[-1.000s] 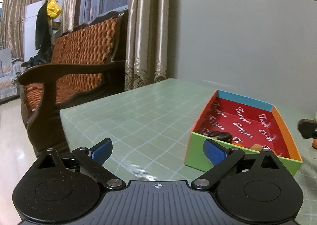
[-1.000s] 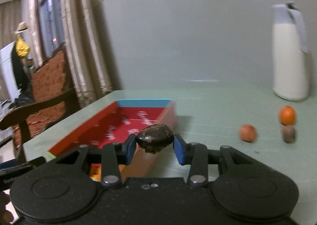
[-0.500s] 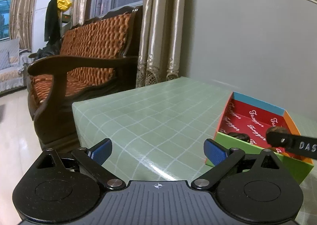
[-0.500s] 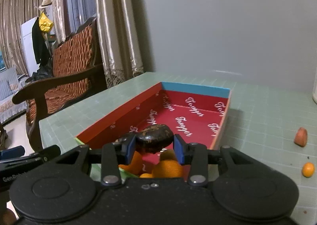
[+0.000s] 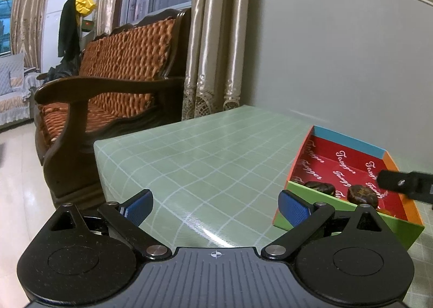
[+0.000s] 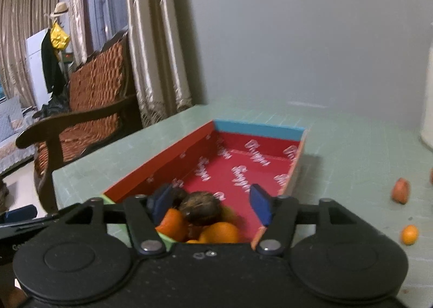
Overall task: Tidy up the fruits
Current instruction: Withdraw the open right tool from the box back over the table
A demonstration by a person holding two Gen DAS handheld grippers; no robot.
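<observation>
1. Black plastic fills the foreground of both wrist views; the right gripper (image 6: pixel 211 206) hangs over the near end of the box (image 6: pixel 159 163), its blue pads spread wide and gripping nothing

2. Just below and between those pads, a dark brown fruit (image 6: pixel 200 207) rests on top of a small heap of orange fruits (image 6: pixel 220 232) in the box's near corner, free of both pads, so it appears just delivered

3. A second dark fruit (image 5: pixel 320 188) lies beside it in the left wrist view, against the green near wall

4. The left gripper (image 5: pixel 216 203) hovers over bare green checked tablecloth (image 5: pixel 205 161) just left of the box, pads wide apart and empty

5. Most of the red printed floor of the box is unfilled towards its blue far wall

6. Farther right on the table, well apart from the box, a small orange fruit (image 6: pixel 409 234) and a reddish fruit (image 6: pixel 400 191) sit loose; another may lie at the frame edge, too cut off to tell

7. Judgement: sorting looks well under way but unfinished, with at least these two loose fruits left to collect
</observation>
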